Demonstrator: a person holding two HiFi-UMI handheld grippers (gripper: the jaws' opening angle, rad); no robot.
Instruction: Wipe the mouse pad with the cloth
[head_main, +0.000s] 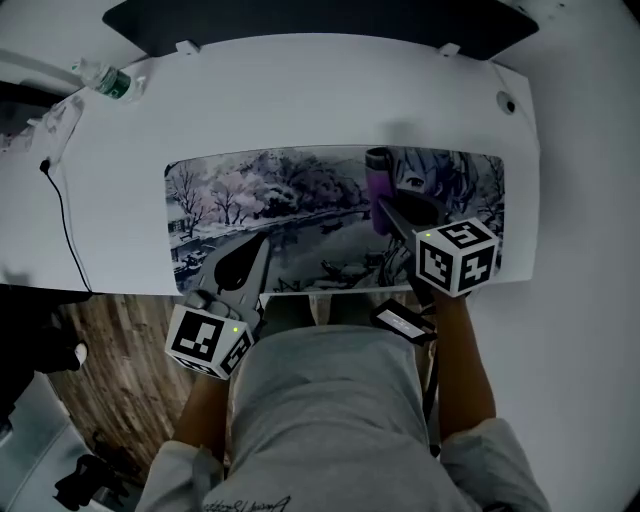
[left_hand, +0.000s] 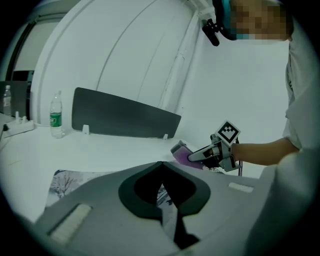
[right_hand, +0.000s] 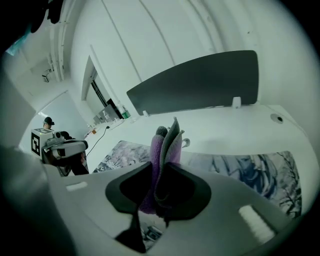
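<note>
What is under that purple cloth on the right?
The landscape-printed mouse pad on the white desk. The folded purple-and-grey cloth, pinched by the right gripper, covers the print below it.

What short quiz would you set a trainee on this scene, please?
1. True or false: the left gripper holds the folded purple and grey cloth.
2. Fill in: the right gripper holds the cloth over the person's ____ half of the long printed mouse pad.
3. Where does the clear plastic bottle with a green label stand? A) on the white desk, near its far left corner; B) on the mouse pad; C) on the floor.

Key: 1 false, the right gripper's fingers are shut on it; 2 right; 3 A.
</note>
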